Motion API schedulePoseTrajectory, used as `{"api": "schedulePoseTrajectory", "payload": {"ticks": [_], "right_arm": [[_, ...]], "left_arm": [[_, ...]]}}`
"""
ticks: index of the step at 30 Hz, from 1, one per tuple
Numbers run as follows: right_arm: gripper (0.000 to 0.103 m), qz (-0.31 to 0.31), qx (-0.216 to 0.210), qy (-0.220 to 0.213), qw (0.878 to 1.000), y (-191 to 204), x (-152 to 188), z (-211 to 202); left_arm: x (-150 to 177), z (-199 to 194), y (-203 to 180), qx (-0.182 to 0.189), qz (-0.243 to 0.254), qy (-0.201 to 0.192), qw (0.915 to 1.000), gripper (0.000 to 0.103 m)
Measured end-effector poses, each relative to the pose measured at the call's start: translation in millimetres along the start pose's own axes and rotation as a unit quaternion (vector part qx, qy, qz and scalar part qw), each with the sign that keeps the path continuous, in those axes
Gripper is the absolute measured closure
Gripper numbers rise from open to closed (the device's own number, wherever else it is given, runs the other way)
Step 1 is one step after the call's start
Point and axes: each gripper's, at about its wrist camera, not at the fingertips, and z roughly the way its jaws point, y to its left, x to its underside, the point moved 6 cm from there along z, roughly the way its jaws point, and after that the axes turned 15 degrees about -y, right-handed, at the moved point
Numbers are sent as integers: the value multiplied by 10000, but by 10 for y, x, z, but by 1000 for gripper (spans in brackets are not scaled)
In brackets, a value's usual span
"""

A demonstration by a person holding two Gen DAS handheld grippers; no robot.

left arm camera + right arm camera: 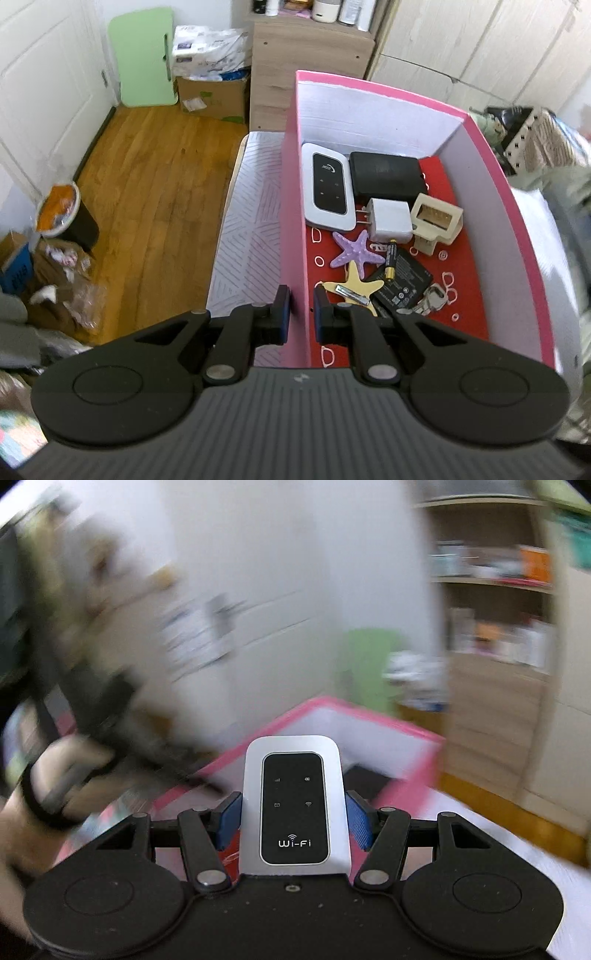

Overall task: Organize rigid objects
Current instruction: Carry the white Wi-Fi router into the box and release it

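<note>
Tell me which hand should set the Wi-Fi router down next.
Right. The right gripper holds the router between its pads. The left gripper is shut on the box wall, apparently steadying it.

The pink box (517, 206) has a red floor printed with white shapes, holding a lilac starfish (356, 251), a cream starfish (356, 284) and a white-and-black Wi-Fi router (327, 186).
</note>
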Motion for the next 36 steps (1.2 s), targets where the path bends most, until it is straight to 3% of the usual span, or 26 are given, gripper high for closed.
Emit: {"api": "schedulePoseTrajectory", "payload": {"ticks": [4,10,14,22,26,29,33,36], "right_arm": [[38,-395,-397,948,9939,61,115,558],[38,-933,-752,2137,9695,68,563,962],[38,-1187,-1004,2352,9594,135,640,1041],[38,-716,-1343,2599,9536,100,672,1159],[37,-546,-1426,2504,9560,47,686,1186],[36,-356,-1457,2194,9640,41,565,1057],[35,94,-972,1314,9865,-82,278,793],[35,571,-657,587,9945,-233,120,490]], "left_arm": [[-1,-1,15,41,-99,-4,9999,92],[4,-12,-7,39,47,37,10000,92],[-2,-12,-15,46,65,39,10000,92],[-1,-6,-1,64,41,39,10000,92],[-3,-16,-3,71,33,52,10000,92],[-11,-20,-3,59,48,70,9999,92],[-18,-16,18,108,-41,49,9999,92],[-15,-18,22,127,-81,35,9999,92]]}}
